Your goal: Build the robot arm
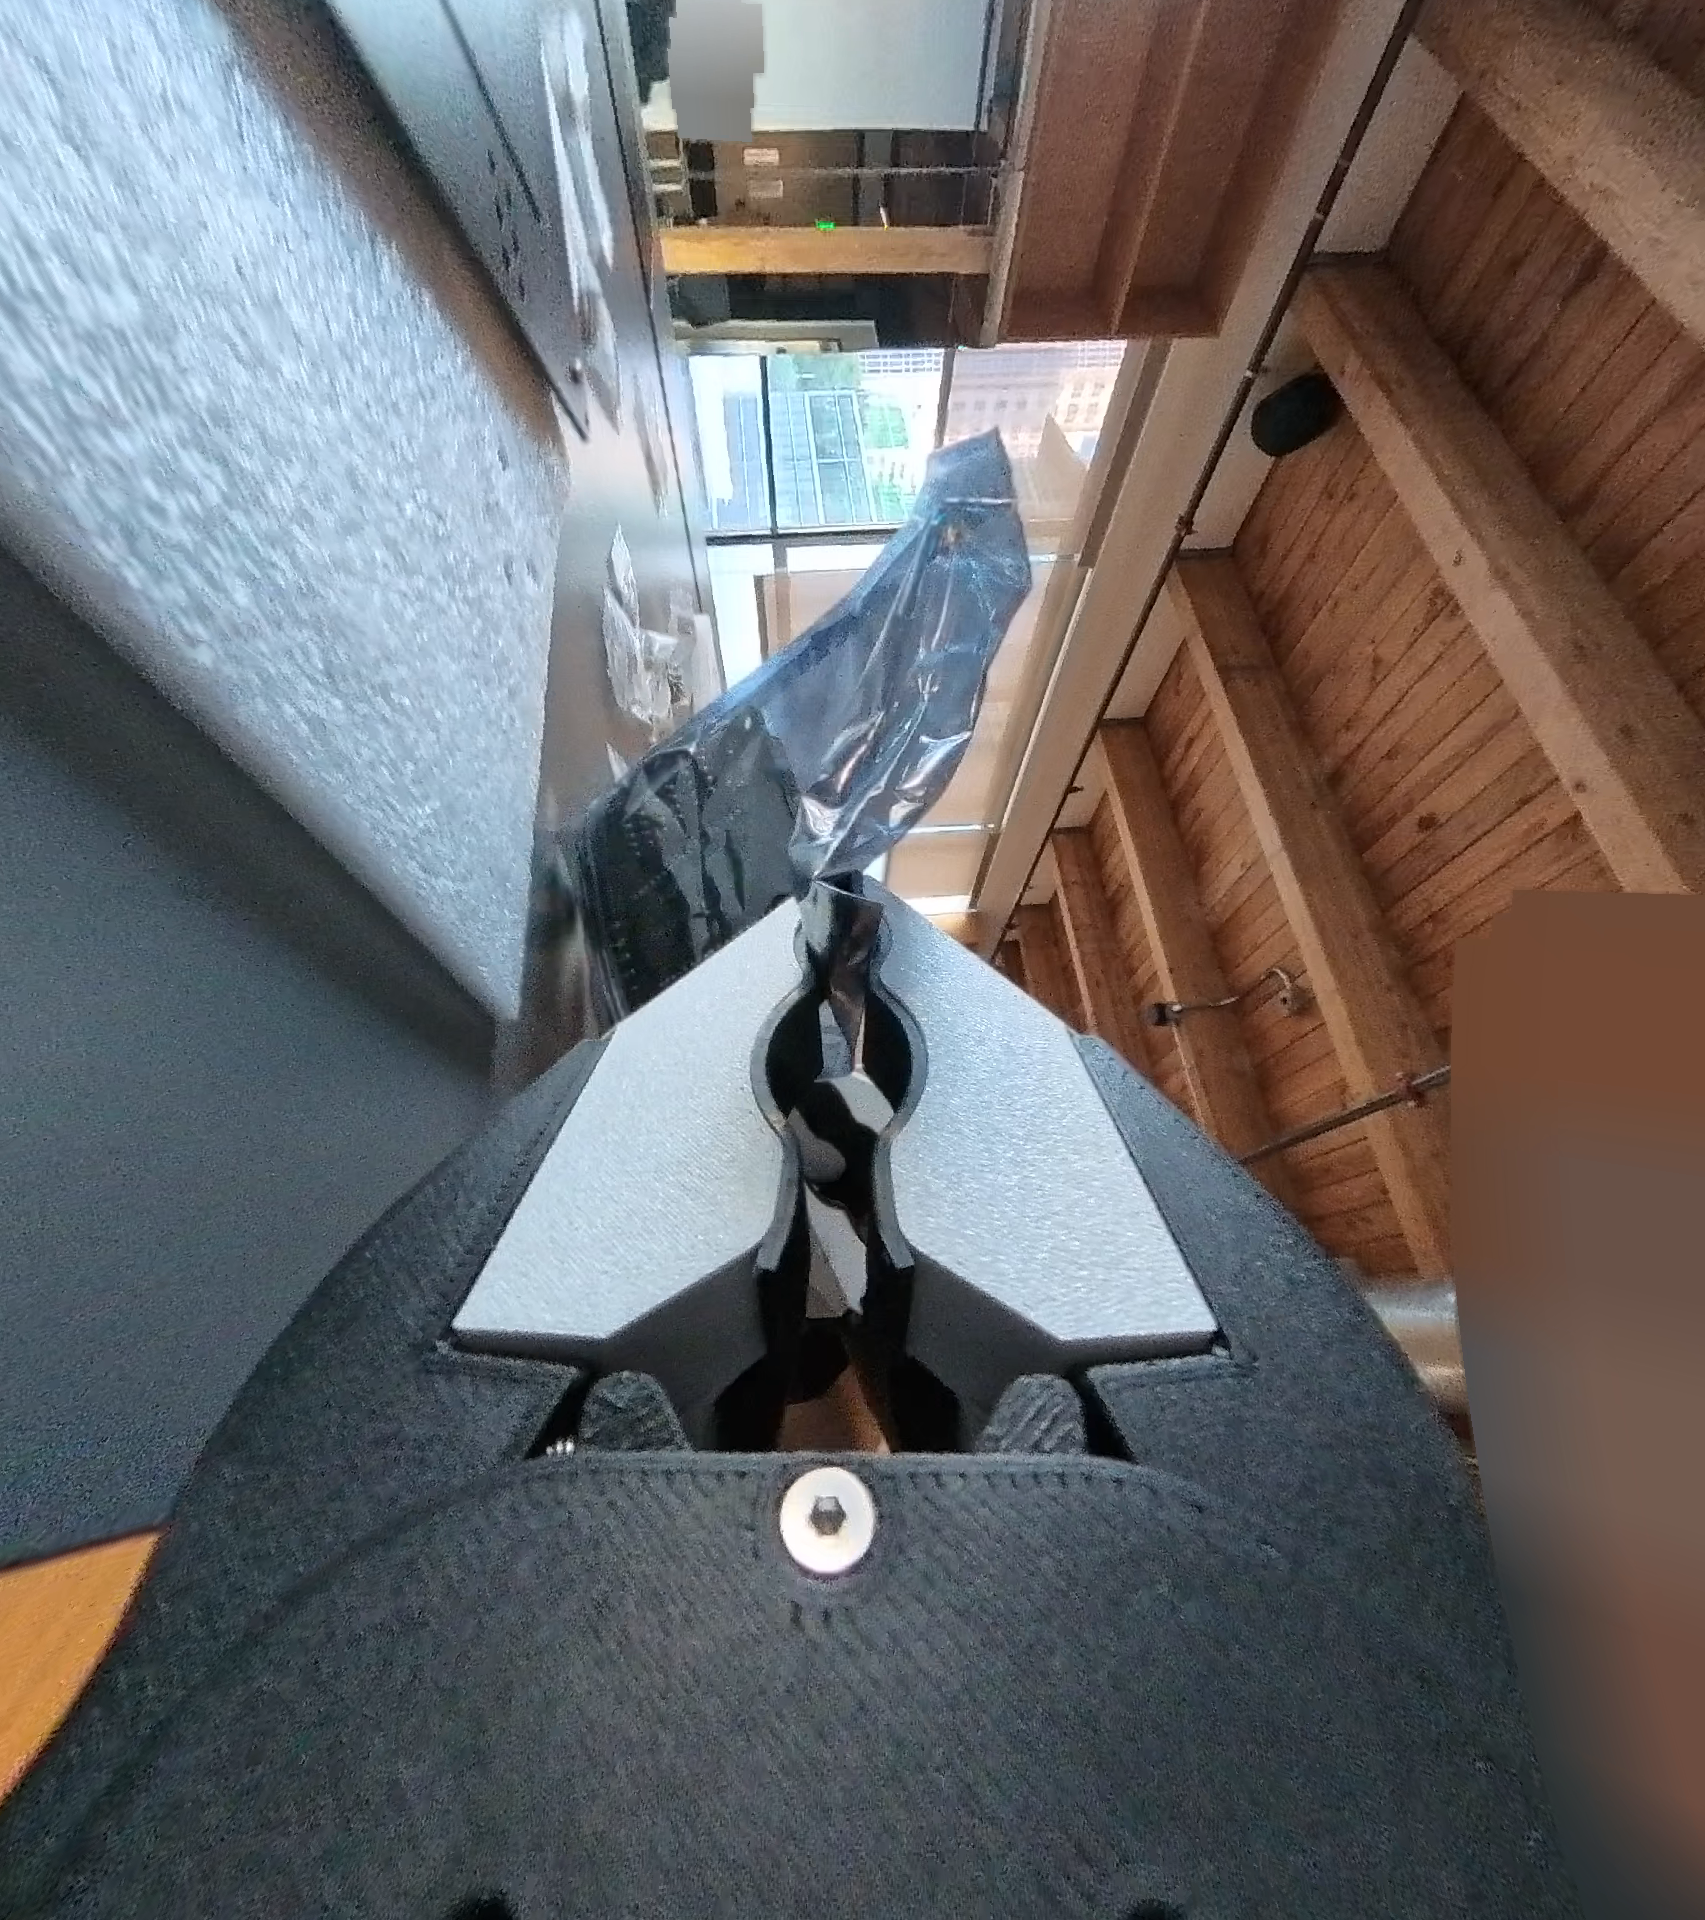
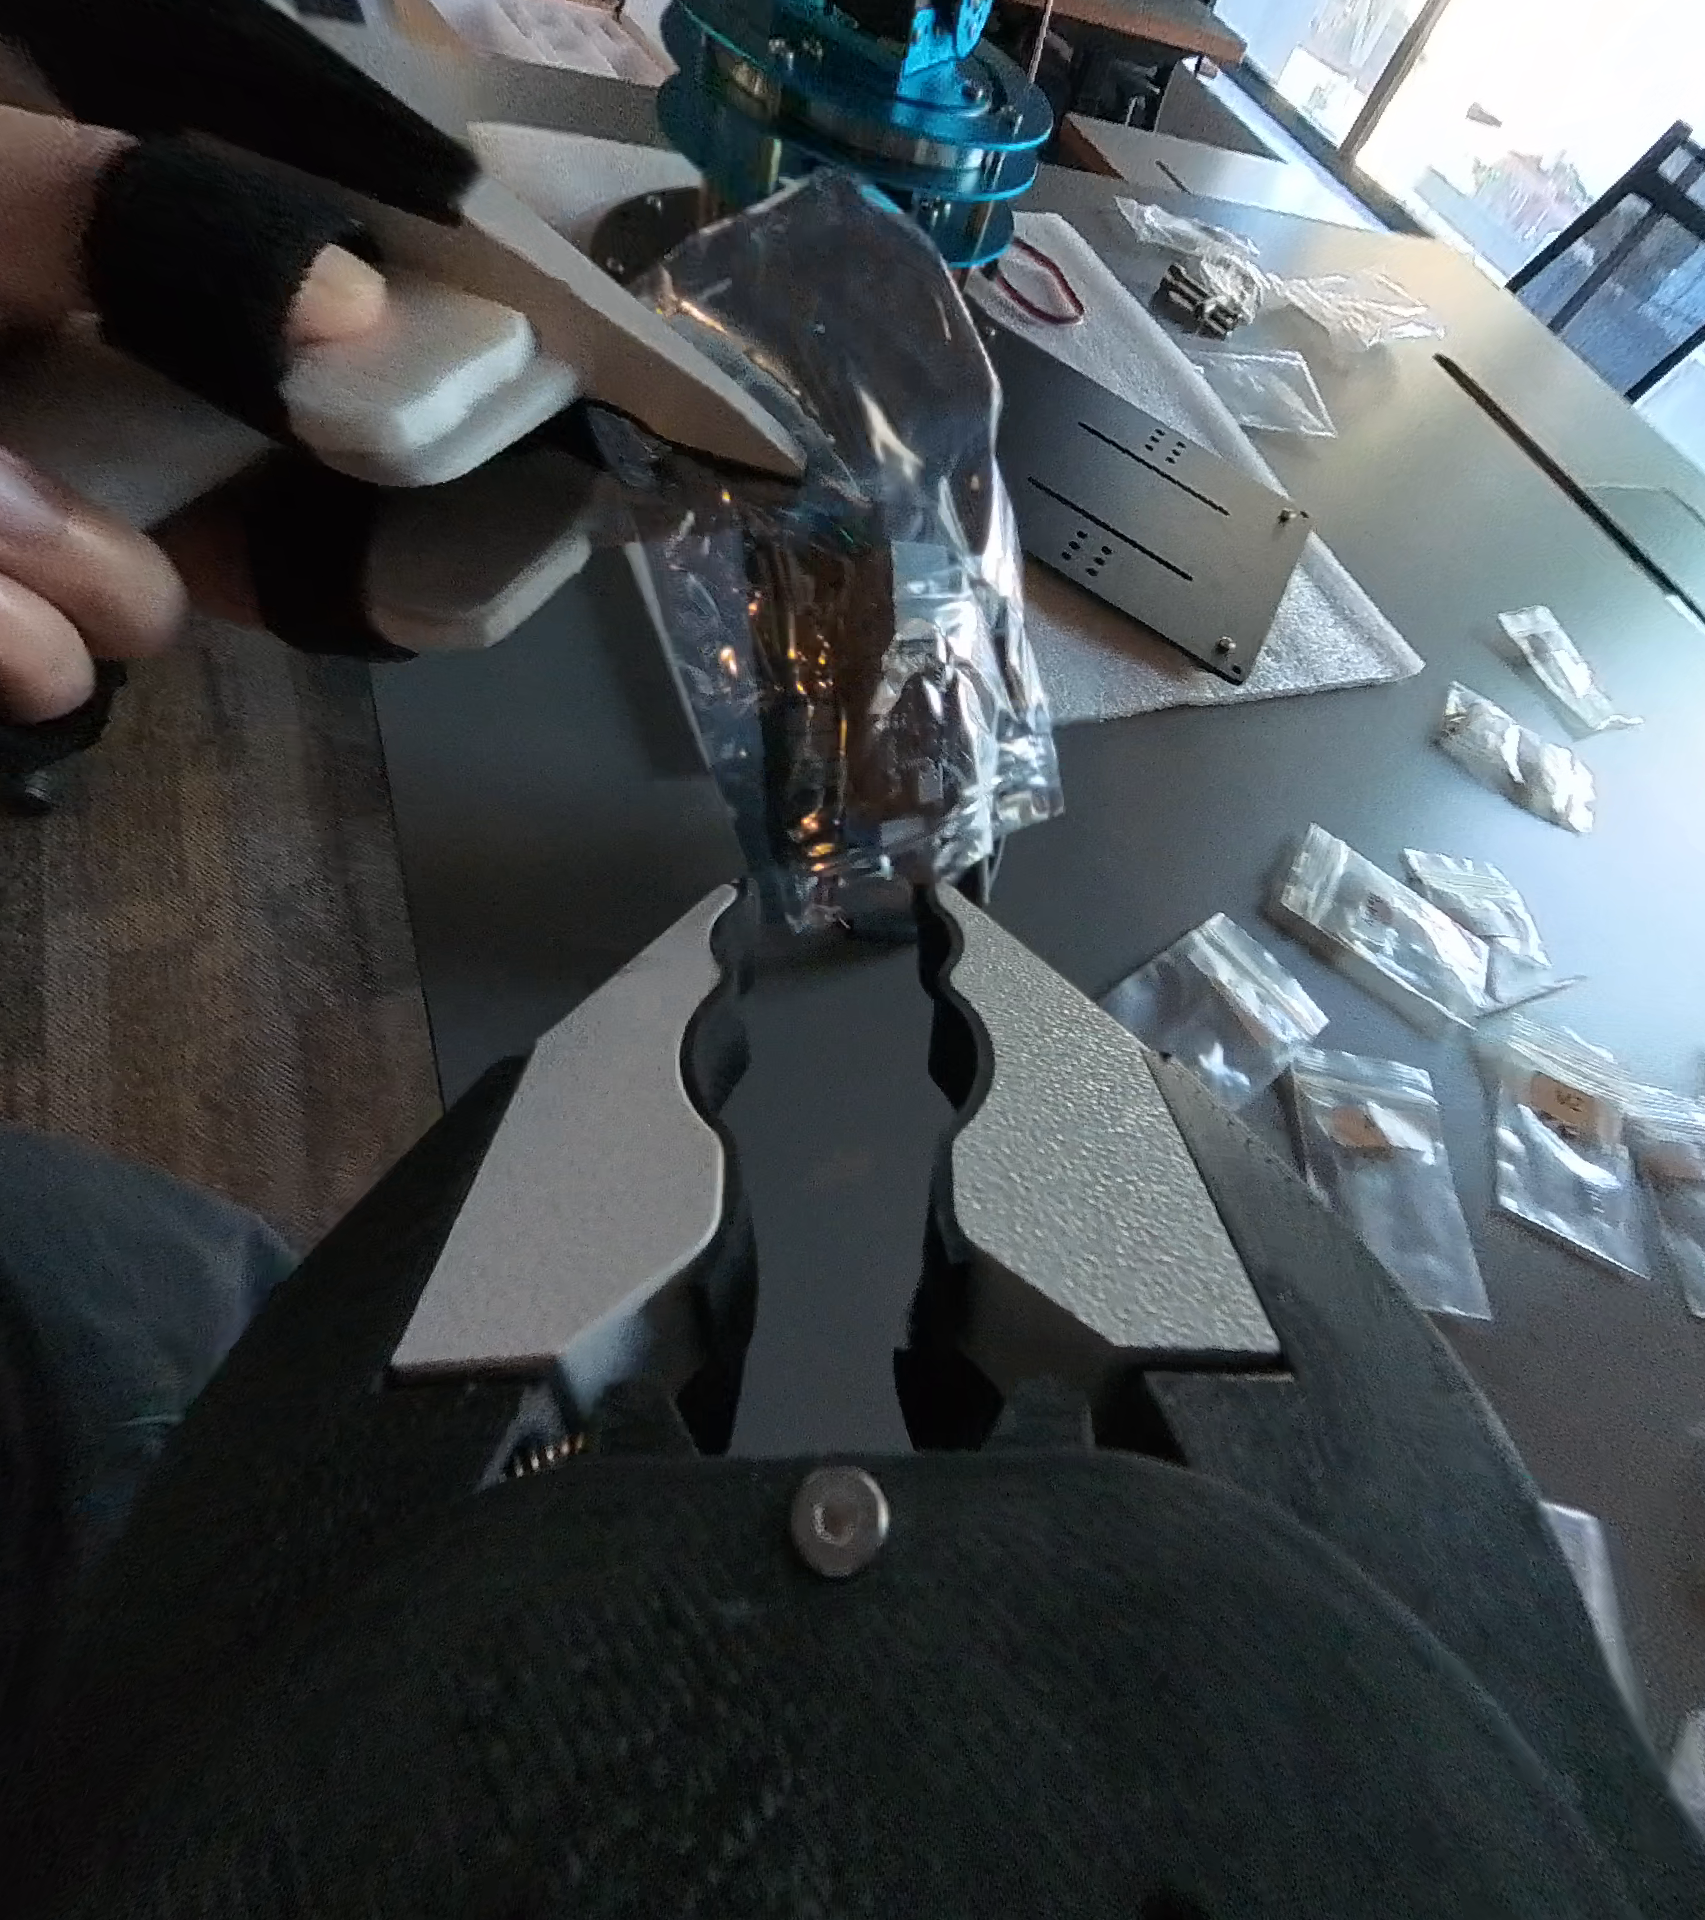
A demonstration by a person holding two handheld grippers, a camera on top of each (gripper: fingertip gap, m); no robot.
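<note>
- Left gripper (image 1: pixel 832 914) is clamped on one end of a tinted plastic bag (image 1: pixel 889 665) holding a circuit board, lifted off the grey table (image 2: pixel 1450 582).
- Bag hangs lengthwise toward the right gripper (image 2: pixel 832 899), whose jaws are spread, the bag's lower edge right at its tips.
- Small clear parts bags (image 2: pixel 1367 925) lie along the table's right edge.

Clear packets (image 2: pixel 1388 930) scattered on a grey table (image 2: pixel 1513 540), a perforated metal box (image 2: pixel 1154 509), wooden ceiling (image 1: pixel 1513 582).
</note>
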